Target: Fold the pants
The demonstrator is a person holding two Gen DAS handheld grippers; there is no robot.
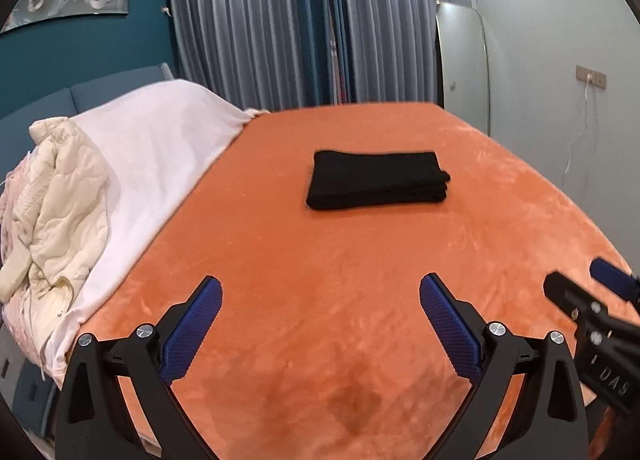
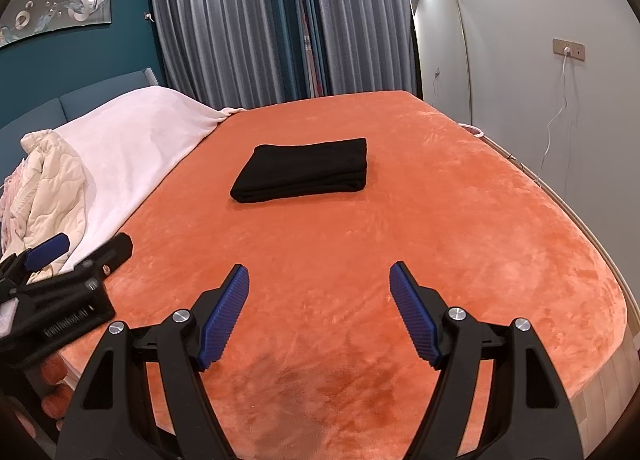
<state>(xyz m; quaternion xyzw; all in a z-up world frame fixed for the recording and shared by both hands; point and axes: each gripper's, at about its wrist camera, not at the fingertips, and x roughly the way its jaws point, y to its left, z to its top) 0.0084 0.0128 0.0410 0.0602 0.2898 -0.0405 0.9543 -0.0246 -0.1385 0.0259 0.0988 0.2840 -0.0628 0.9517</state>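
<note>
Orange bed; folded black pants

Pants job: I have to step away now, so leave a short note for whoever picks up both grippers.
Left gripper: open, nothing between its fingers, over the near part of the orange blanket.
Right gripper: open, holding nothing, beside the left one.
Black pants: a neat folded rectangle lying mid-bed, clear of both grippers.
Done: the folding looks finished.
Left: probably nothing, beyond checking that the stack sits square.
</note>
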